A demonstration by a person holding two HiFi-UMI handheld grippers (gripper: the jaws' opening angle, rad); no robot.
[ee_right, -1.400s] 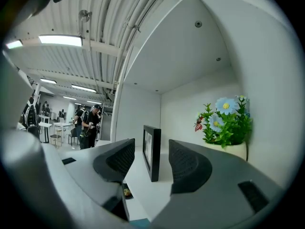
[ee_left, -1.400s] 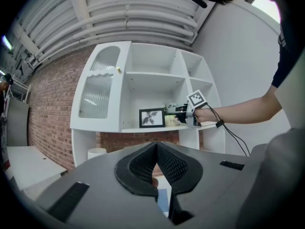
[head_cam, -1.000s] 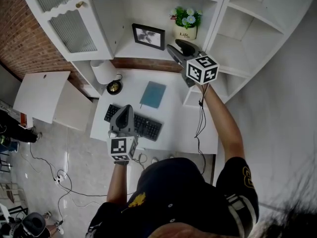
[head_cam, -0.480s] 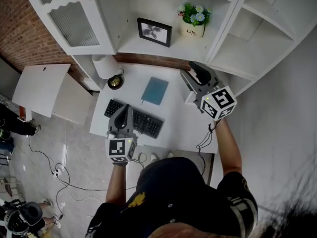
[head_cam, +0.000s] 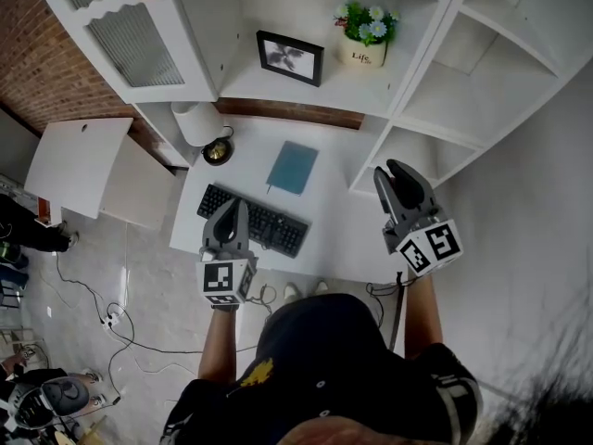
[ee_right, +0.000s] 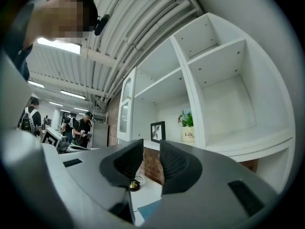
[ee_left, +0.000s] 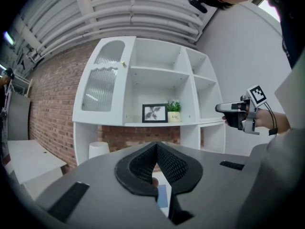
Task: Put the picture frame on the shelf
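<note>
- Since the frame (head_cam: 290,57) already stands upright on the shelf (head_cam: 320,89), left of the pot (head_cam: 362,52), only backing away seems left.
- Right gripper (head_cam: 395,171): empty, jaws part-open and just closing; steer it clear of the shelf.
- Left gripper (head_cam: 235,206): jaws together, empty, above the keyboard (head_cam: 264,225); leave it idle.

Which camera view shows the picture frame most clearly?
The head view: the picture frame appears largest there, standing unobstructed on the shelf. The left gripper view shows it small but front-on; the right gripper view shows it small and at a sharp angle.
</note>
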